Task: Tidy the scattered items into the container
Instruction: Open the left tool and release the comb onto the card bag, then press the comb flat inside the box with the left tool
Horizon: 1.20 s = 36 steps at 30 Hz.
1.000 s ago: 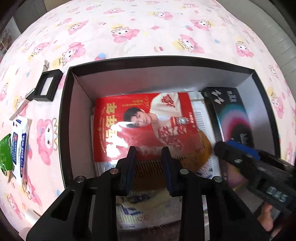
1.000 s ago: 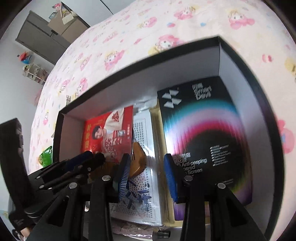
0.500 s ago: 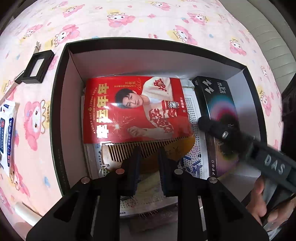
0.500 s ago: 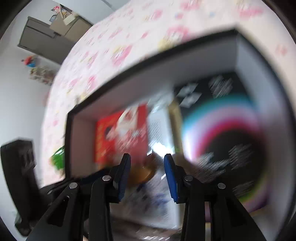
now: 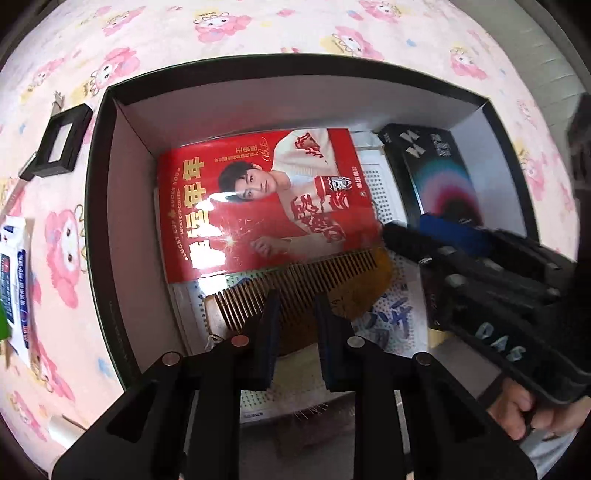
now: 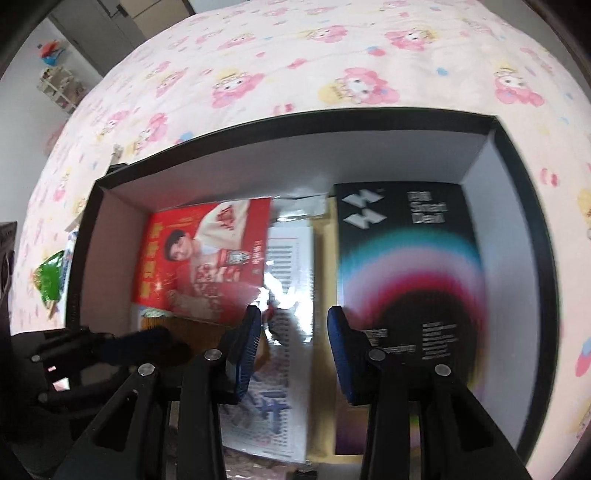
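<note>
A black open box [image 5: 103, 206] [image 6: 517, 155] sits on the pink cartoon sheet. Inside lie a red packet with a man's picture [image 5: 258, 206] [image 6: 199, 258], a wooden comb [image 5: 314, 280], a white dotted pack [image 6: 288, 280] and a dark box with a rainbow arc [image 5: 443, 177] [image 6: 406, 266]. My left gripper [image 5: 295, 317] hovers open and empty just above the comb. My right gripper [image 6: 293, 321] is open and empty over the white pack, and it shows in the left wrist view [image 5: 417, 236] beside the dark box.
Outside the box on the left lie a small black frame [image 5: 61, 144], a white and blue wipes pack [image 5: 14, 273] and a green packet [image 6: 50, 275]. A grey cabinet [image 6: 110, 22] stands beyond the bed.
The left gripper has drawn back and up from the comb, which now lies free in the box. The right gripper has swung to face the box more squarely.
</note>
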Motion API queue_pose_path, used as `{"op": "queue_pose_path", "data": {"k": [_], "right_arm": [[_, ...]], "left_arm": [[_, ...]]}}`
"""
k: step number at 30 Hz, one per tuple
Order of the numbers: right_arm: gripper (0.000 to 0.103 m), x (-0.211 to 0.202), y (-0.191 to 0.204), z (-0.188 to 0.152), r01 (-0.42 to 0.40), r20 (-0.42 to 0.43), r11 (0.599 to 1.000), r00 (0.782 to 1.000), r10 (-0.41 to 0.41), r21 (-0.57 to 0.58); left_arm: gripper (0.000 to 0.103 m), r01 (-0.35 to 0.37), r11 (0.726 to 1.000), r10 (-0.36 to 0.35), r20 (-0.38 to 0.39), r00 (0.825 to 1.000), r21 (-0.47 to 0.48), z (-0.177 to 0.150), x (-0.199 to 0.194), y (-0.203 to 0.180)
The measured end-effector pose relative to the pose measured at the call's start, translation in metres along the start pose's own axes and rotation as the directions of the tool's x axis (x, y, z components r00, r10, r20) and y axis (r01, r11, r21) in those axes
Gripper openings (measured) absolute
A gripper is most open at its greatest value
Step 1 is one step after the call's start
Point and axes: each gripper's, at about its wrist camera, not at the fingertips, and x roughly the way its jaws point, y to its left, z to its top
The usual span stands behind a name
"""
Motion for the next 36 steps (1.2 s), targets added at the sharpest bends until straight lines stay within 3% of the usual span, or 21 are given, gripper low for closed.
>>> {"op": "queue_pose_path", "data": {"k": [3, 7, 15, 18, 24, 26, 36], "right_arm": [[0.035, 0.012, 0.010, 0.002, 0.009, -0.015, 0.999, 1.000, -0.009, -0.031], [0.035, -0.001, 0.003, -0.016, -0.008, -0.027, 0.999, 1.000, 0.007, -0.040], [0.035, -0.003, 0.003, -0.022, -0.015, -0.015, 0.999, 1.000, 0.014, -0.028], [0.035, -0.002, 0.001, -0.020, -0.008, -0.001, 1.000, 1.000, 0.007, -0.015], [0.035, -0.001, -0.002, -0.017, 0.005, 0.025, 1.000, 1.000, -0.006, 0.010], [0.036, 0.005, -0.003, -0.013, -0.040, -0.009, 0.999, 0.999, 0.040, 0.007], [0.036, 0.005, 0.003, -0.010, -0.043, -0.023, 0.999, 0.999, 0.043, -0.031]], "left_arm": [[0.017, 0.032, 0.999, -0.032, 0.020, 0.999, -0.019, -0.006, -0.005, 0.004], [0.017, 0.068, 0.997, -0.066, 0.045, 0.997, -0.038, -0.014, -0.011, 0.009], [0.017, 0.046, 0.998, -0.041, 0.086, 0.995, -0.047, -0.019, -0.019, 0.015], [0.016, 0.012, 0.999, -0.010, 0.042, 0.999, -0.045, 0.010, 0.010, -0.001], [0.016, 0.017, 0.995, -0.014, 0.034, 0.999, -0.097, 0.021, 0.015, 0.003], [0.016, 0.011, 0.996, -0.007, 0.036, 0.999, -0.093, 0.022, 0.015, 0.003], [0.016, 0.002, 0.996, 0.001, 0.034, 0.999, -0.089, 0.021, 0.011, 0.001]]}}
